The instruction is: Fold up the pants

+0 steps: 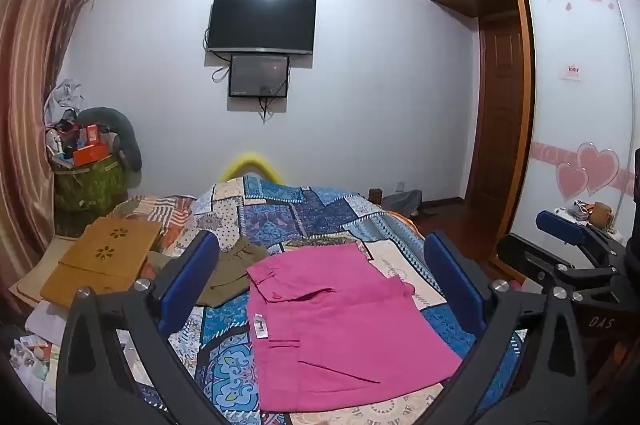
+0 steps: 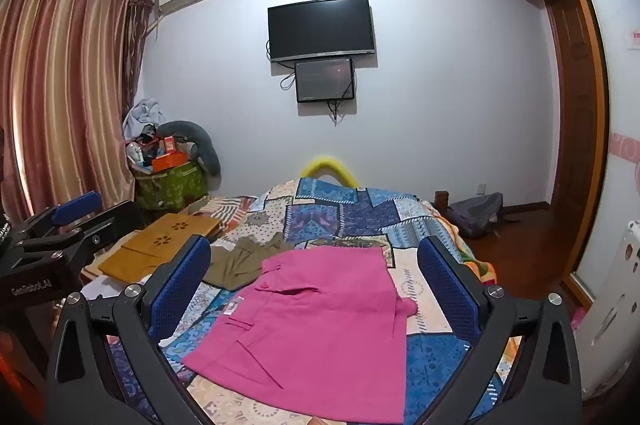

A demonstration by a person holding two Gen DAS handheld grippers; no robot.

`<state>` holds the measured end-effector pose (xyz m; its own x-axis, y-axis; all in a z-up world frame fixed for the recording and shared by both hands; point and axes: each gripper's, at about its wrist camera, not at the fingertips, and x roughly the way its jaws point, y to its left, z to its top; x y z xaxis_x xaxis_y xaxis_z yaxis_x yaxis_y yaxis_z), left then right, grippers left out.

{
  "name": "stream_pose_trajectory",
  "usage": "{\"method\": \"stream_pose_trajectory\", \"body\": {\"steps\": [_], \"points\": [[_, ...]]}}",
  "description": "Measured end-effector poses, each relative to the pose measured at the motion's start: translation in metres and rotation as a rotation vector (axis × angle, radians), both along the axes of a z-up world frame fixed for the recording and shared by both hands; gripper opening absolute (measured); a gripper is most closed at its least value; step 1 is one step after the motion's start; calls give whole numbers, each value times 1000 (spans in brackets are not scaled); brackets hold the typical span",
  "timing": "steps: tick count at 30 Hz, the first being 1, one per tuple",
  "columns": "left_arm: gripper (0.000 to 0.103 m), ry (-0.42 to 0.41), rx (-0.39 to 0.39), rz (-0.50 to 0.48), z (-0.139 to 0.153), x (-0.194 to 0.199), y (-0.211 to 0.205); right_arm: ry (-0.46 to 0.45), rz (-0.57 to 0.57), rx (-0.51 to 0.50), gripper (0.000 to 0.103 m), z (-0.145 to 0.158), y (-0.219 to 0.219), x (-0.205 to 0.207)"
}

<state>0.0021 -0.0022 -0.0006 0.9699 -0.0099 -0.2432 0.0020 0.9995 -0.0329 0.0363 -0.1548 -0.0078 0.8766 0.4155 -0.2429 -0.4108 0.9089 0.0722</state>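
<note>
Pink pants (image 1: pixel 340 325) lie folded into a rough rectangle on the patchwork bedspread (image 1: pixel 280 209), a white label near their left edge. They also show in the right wrist view (image 2: pixel 316 325). My left gripper (image 1: pixel 320 257) is open and empty, held above the pants with its blue fingers on either side of them. My right gripper (image 2: pixel 314 257) is also open and empty above the pants. It shows from the side at the right of the left wrist view (image 1: pixel 560 229). The left gripper shows at the left of the right wrist view (image 2: pixel 76 205).
An olive garment (image 1: pixel 232 269) lies crumpled just left of the pants. A tan board with flower cut-outs (image 1: pixel 104 257) rests on the bed's left side. A green basket (image 1: pixel 88 181) full of clutter stands by the curtain. A wardrobe (image 1: pixel 580 85) is on the right.
</note>
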Motion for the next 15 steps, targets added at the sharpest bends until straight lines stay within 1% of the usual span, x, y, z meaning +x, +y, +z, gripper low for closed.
{"method": "stream_pose_trajectory", "body": {"steps": [1,2,3,4,6,7,11,15], "points": [[103,10,2,-3,-2,1,-3,-1,0,2,103,0,0,0],[103,-22,-9,-3,0,-6,-2,2,1,1,103,0,0,0],[103,-15,-19,-2,0,-6,2,3,1,1,103,0,0,0],[103,-7,0,3,2,-5,-5,6,1,0,103,0,0,0],[103,-3,-1,5,2,-6,-4,9,3,-1,103,0,0,0],[103,12,-2,6,-1,1,-4,11,3,-2,103,0,1,0],[103,13,-10,3,-2,5,2,11,2,-5,103,2,3,-1],[103,19,-15,1,-2,7,4,13,0,-8,103,-2,6,-2]]}}
